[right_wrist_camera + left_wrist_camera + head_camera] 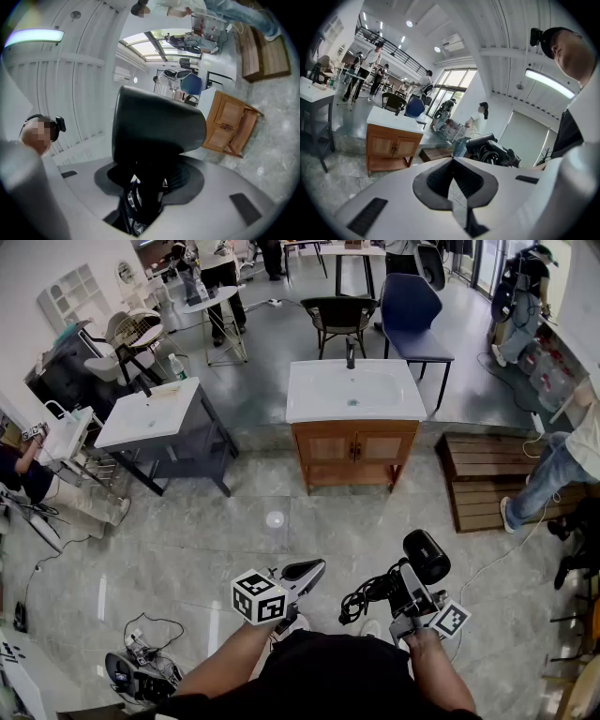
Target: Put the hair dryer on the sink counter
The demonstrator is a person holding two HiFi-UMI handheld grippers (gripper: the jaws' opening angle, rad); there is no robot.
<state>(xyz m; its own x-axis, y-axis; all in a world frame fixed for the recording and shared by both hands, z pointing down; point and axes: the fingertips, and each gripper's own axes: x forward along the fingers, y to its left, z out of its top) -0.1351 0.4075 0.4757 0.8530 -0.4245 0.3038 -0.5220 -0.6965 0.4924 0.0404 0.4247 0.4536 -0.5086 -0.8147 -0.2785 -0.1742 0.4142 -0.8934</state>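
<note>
The right gripper (152, 177) clamps the hair dryer (157, 126) between its jaws, barrel jutting beyond their tips (left gripper (452, 162) closed, empty).

No readable text, labels or numbers

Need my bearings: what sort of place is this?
Likely an open hall staged for recordings, not a real bathroom: a wooden sink cabinet and a grey sink unit stand free on the floor, among chairs and other people.
</note>
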